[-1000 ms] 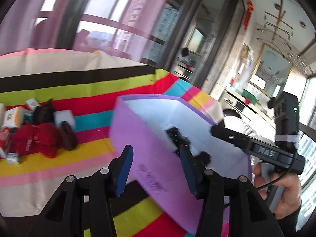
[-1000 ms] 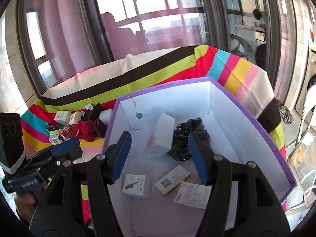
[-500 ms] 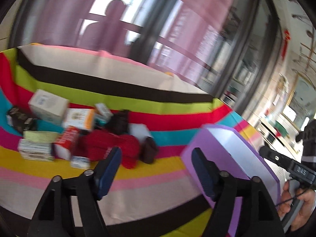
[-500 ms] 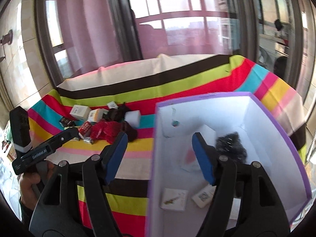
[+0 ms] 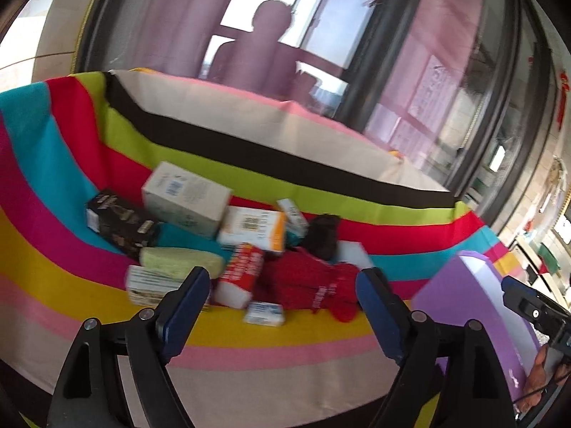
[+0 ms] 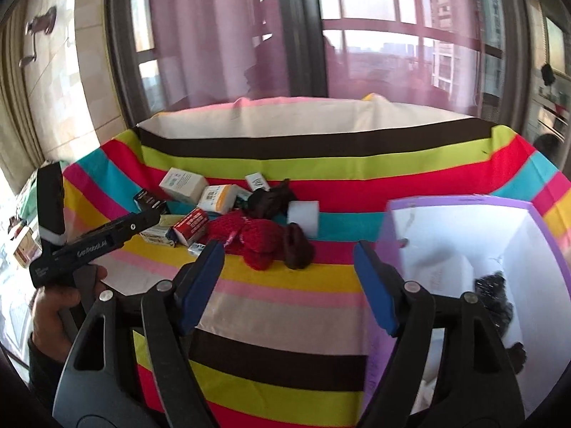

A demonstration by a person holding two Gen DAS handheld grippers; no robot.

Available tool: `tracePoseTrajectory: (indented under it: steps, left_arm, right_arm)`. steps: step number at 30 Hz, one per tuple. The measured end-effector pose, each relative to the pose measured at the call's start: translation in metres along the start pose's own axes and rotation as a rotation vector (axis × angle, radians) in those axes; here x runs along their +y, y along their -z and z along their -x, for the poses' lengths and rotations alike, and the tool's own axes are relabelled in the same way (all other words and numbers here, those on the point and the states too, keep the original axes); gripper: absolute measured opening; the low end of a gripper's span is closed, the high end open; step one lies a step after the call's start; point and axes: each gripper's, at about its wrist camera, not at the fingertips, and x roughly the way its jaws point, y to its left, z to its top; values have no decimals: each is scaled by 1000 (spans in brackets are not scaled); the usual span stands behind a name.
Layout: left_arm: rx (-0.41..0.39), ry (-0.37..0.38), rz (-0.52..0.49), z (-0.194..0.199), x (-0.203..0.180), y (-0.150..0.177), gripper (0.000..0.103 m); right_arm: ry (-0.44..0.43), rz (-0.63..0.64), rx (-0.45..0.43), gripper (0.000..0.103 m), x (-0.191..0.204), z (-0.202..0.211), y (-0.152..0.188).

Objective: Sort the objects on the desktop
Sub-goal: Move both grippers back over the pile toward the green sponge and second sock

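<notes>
A pile of small boxes lies on the striped cloth: a white box (image 5: 185, 198), a black box (image 5: 121, 221), an orange-and-white box (image 5: 253, 228) and a red-and-white box (image 5: 241, 274). A red knit item (image 5: 310, 281) and a dark brown one (image 5: 323, 237) lie against them. My left gripper (image 5: 281, 274) hovers in front of this pile, its jaws opening with nothing between them. My right gripper (image 6: 287, 246) hangs over the cloth between the red knit item (image 6: 257, 235) and the purple box (image 6: 460, 201), jaws opening and holding nothing.
The purple box has white inner walls and holds a black frilly item (image 6: 494, 292) and a white box (image 6: 446, 271). A white block (image 6: 303, 214) sits behind the knit items. A hand (image 6: 53, 306) holds the left gripper at the table's left edge. Windows stand behind the table.
Both views have swung left, away from the purple box and toward the pile of boxes. The jaws of both grippers stand wider than before.
</notes>
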Motion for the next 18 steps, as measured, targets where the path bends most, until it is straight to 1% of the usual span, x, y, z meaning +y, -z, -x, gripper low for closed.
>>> tracePoseTrajectory:
  steps: [6,9,11,15,18]
  left_arm:
    - [57,-88,6,-18,35,-9,87]
    - [93,-125,-10,-29,45,-11,88]
    - [110,-147,-19,-36,49,-12,88]
    - [148,-169,-19,-50,58,-14,88]
    - [174,-188,-37,-60,61,-13,89]
  right_arm:
    - [-1,17,49,77,12,-46,6]
    - [21,31,72,77,14,-67,11]
    - [18,19,91,77,12,-81,13]
    - [41,14,113,77,7,-104,17]
    - [39,8,132,77,3,-120,19]
